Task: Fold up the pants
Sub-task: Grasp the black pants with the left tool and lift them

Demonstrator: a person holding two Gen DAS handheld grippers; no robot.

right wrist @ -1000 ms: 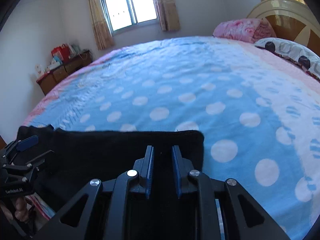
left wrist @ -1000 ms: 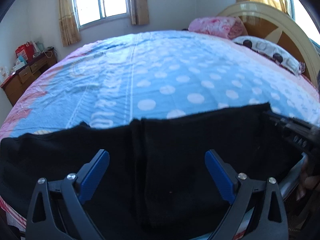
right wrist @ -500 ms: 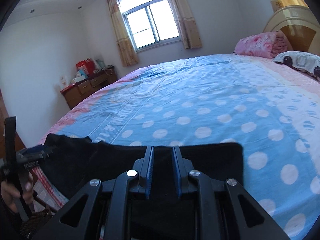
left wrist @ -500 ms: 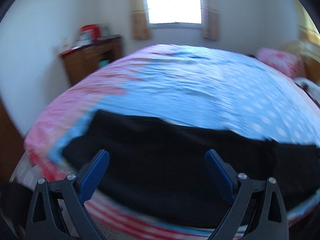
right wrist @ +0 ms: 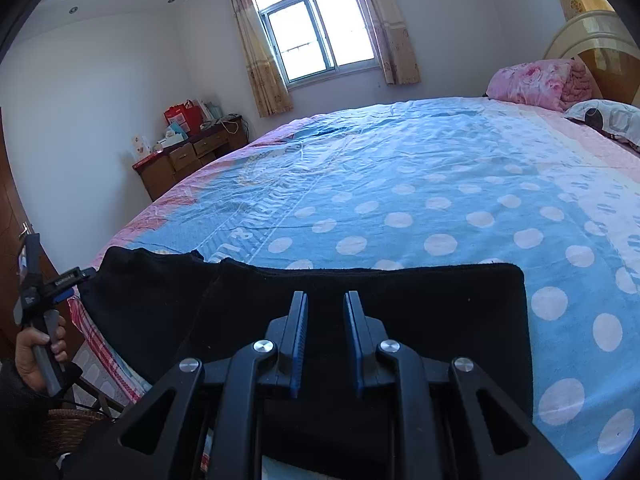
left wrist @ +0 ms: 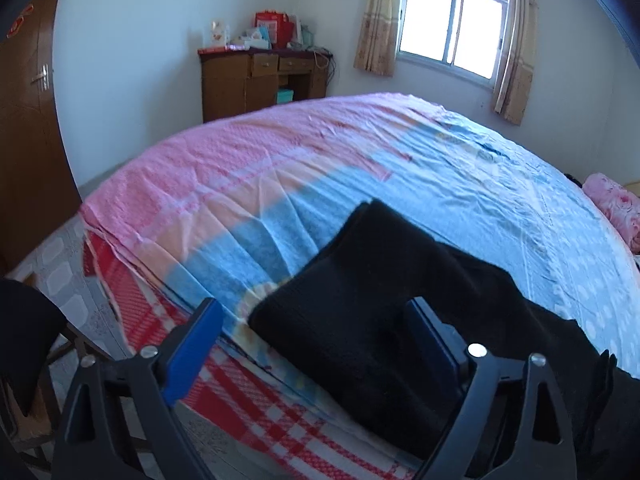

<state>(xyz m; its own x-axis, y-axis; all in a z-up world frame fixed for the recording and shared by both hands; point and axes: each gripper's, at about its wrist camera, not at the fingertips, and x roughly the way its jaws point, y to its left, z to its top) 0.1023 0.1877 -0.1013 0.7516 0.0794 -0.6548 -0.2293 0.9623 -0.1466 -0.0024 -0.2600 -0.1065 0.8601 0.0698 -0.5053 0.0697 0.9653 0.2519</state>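
Left gripper: lower centre of the left wrist view, blue pads spread wide, jaws just been closing a little; the end of the black pants lies between them, its cloth draped over the right pad, no pinch visible. Right gripper: lower centre of the right wrist view, pads drawn close with a narrow gap, hovering over the pants' other end; whether any cloth is caught between them cannot be told. Pants: a long black band along the near edge of the bed, stretching from lower right to the left edge in the right wrist view. Bed: blue spotted sheet, pink border, red check side hanging at lower left. Hand: lower left of the right wrist view, gripping the left tool's handle. Beyond: wooden desk with boxes at upper centre, curtained window. Risk, judged: a closure taking only the top layer would let the lower layer slide off the bed edge, skewing the fold.
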